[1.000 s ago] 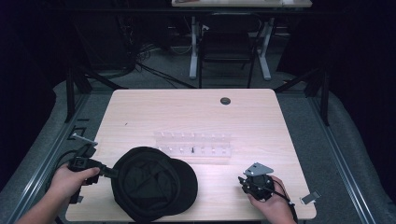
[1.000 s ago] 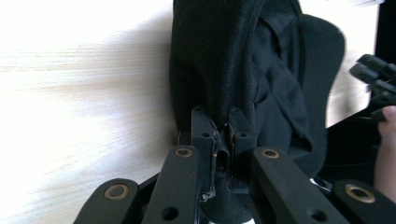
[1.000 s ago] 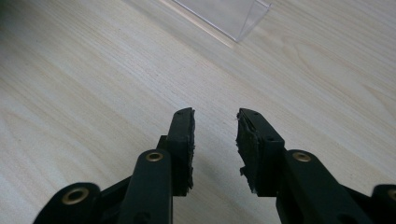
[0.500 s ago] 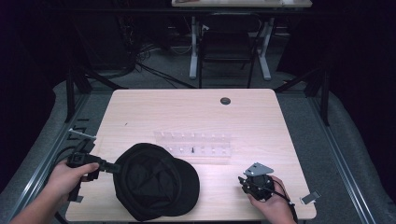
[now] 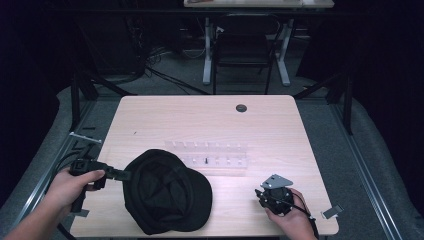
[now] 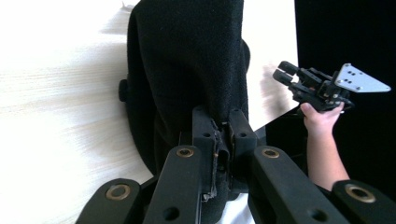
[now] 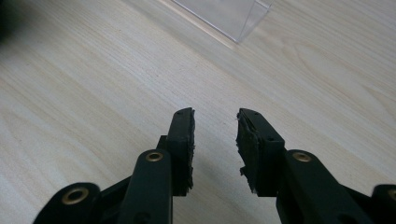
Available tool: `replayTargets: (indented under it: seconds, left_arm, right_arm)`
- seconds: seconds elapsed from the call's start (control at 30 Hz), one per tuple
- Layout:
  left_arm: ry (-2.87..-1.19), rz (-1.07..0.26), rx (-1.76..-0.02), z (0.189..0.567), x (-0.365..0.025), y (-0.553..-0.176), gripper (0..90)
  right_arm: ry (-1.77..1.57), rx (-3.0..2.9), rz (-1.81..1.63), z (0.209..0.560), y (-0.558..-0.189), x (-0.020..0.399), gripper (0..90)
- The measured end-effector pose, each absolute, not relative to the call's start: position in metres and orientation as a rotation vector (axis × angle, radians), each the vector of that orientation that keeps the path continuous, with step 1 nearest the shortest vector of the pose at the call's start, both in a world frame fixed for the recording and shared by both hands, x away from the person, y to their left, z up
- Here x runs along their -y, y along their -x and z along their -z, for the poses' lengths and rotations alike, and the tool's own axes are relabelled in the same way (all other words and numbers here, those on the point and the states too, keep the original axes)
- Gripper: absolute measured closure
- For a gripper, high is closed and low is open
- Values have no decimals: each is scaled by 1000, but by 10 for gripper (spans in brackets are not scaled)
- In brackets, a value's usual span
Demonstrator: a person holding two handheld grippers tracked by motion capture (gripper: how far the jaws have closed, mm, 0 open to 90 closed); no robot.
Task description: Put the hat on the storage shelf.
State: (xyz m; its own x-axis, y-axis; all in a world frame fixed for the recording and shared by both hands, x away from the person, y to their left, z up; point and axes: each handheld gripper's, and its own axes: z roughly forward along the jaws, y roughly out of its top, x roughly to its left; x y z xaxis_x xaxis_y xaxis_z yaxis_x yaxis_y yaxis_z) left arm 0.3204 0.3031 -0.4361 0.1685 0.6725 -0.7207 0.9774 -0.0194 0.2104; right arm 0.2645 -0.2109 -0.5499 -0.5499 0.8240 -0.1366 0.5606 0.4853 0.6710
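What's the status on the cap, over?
Left tongs shut on black cap edge. Right tongs open, empty. Clear rack just beyond cap.

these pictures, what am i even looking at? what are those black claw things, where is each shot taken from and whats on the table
A person sits at a wooden table and holds a hand-held two-jaw gripper in each hand; there is no robot arm.

The wide picture comes from a camera fixed above the person, looking forward and down. The other two come from small cameras riding on each gripper, looking along its black jaws.

On the table lie a black cap and a clear plastic rack beyond it. A small round dark spot sits near the far edge.

The left gripper is shut on the cap's edge; its own view shows the jaws pinching the black fabric. The right gripper holds nothing: its jaws stand apart over bare wood, with a corner of the rack ahead.
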Motion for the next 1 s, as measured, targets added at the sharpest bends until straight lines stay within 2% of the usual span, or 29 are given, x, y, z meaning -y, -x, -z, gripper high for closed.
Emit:
replayTargets:
  seconds: [1.0]
  left_arm:
    - [-1616,683,-1472,416,-289,-314,851]
  right_arm:
    - [-1149,-2289,-797,550,-265,211,662]
